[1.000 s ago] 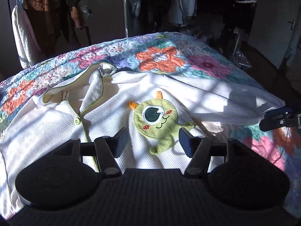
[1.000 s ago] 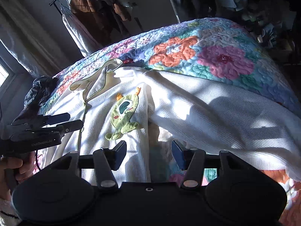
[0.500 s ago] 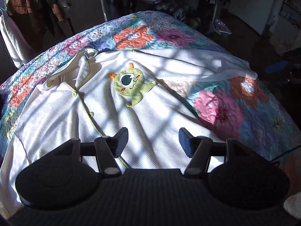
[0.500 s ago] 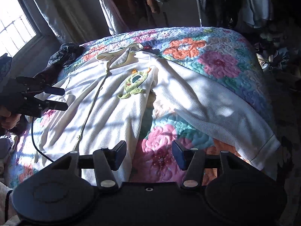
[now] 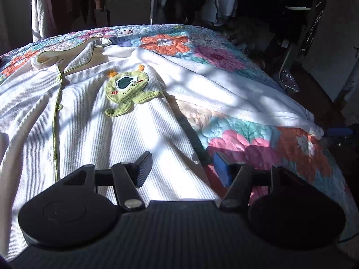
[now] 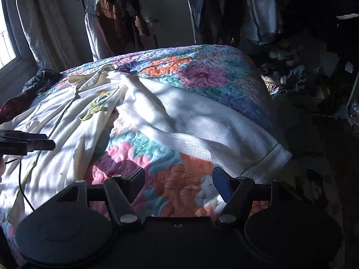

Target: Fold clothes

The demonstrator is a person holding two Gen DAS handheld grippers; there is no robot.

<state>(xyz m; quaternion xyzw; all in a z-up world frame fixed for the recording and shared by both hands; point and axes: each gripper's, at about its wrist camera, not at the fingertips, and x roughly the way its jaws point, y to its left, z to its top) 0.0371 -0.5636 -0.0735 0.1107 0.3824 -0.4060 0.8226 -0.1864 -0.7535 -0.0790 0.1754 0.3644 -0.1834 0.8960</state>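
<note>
A white waffle pyjama top [image 5: 89,134] with green piping lies flat and buttoned on the floral quilt [image 5: 258,143]. A green monster patch [image 5: 128,89] sits on its chest. Its long sleeve [image 6: 202,121] stretches out to the right, and the cuff [image 6: 269,159] reaches the bed's edge. My left gripper [image 5: 182,168] hovers open over the top's right side seam, with nothing between the fingers. My right gripper [image 6: 178,178] hangs above bare quilt just short of the cuff; its jaws are opening and hold nothing. The left gripper [image 6: 27,142] also shows at the left of the right wrist view.
Clothes hang on a rail [image 6: 125,15] behind the bed. A dark garment heap [image 6: 42,78] lies at the bed's far left corner by a curtained window [image 6: 9,33]. Clutter covers the floor [image 6: 291,74] to the right. A thin black cable [image 6: 22,190] trails over the top's hem.
The right gripper has swung right, from over the top's body to the quilt near the cuff, and its jaws have widened. The left gripper has shifted to the top's right edge.
</note>
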